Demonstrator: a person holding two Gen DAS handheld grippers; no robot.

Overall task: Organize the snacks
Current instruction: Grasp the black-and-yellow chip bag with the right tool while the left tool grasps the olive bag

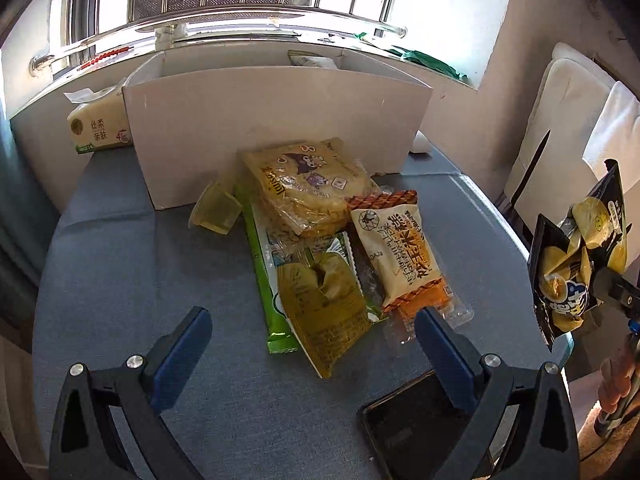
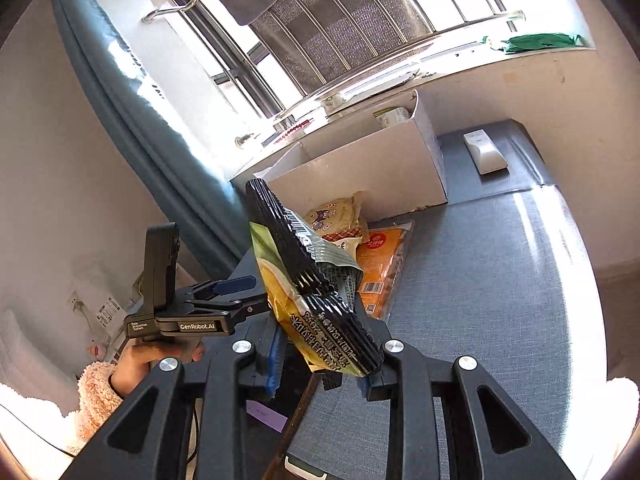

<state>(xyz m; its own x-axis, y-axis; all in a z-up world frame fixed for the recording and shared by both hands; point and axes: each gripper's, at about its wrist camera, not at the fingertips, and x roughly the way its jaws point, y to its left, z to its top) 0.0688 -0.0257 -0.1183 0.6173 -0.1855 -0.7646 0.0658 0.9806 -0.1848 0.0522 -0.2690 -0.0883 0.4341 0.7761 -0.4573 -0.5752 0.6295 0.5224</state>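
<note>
A pile of snack packets (image 1: 320,236) lies on the blue table in front of a white cardboard box (image 1: 276,120): a yellow noodle pack (image 1: 308,184), a green wrapper (image 1: 264,280), an olive packet (image 1: 320,300) and an orange-and-white packet (image 1: 404,256). My left gripper (image 1: 312,344) is open and empty, just short of the pile. My right gripper (image 2: 320,364) is shut on a black-and-yellow chip bag (image 2: 308,284), held in the air at the table's right side; the bag also shows in the left wrist view (image 1: 576,264). The left gripper shows in the right wrist view (image 2: 236,284).
A tissue pack (image 1: 100,124) sits left of the box. A black phone (image 1: 416,428) lies near the table's front edge under my left gripper. A white remote (image 2: 484,152) lies right of the box. White chairs (image 1: 568,120) stand at the right. A windowsill runs behind.
</note>
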